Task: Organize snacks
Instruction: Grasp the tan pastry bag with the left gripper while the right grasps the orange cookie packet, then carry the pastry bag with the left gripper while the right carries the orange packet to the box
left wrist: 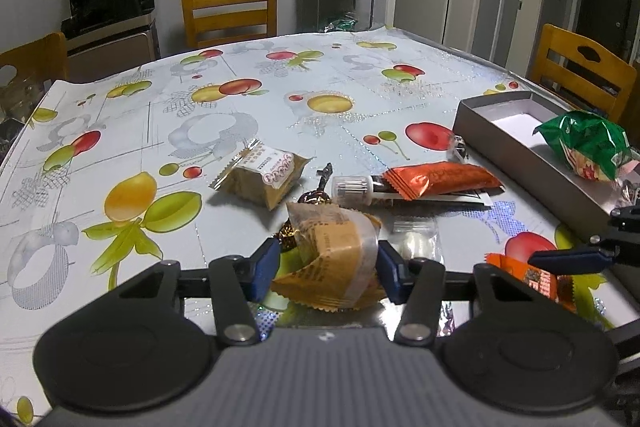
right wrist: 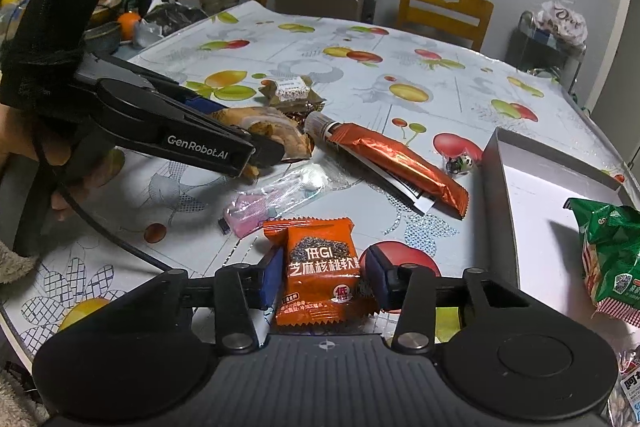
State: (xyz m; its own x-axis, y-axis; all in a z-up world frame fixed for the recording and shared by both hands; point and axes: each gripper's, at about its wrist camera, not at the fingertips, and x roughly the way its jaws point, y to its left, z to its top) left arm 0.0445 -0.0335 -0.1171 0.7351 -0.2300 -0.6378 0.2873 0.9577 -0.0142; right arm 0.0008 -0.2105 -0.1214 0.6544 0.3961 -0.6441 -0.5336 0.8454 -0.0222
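Left gripper: pinches the tan snack packet, tilted, on the table.
Right gripper: squeezes the orange snack packet by its sides.
Farther: long orange bar lies flat.
Gray box: beside it, holds a green bag.

Left of the grey box, which holds a green packet, lie a square orange packet, a long orange stick pack, and two tan pastry packets
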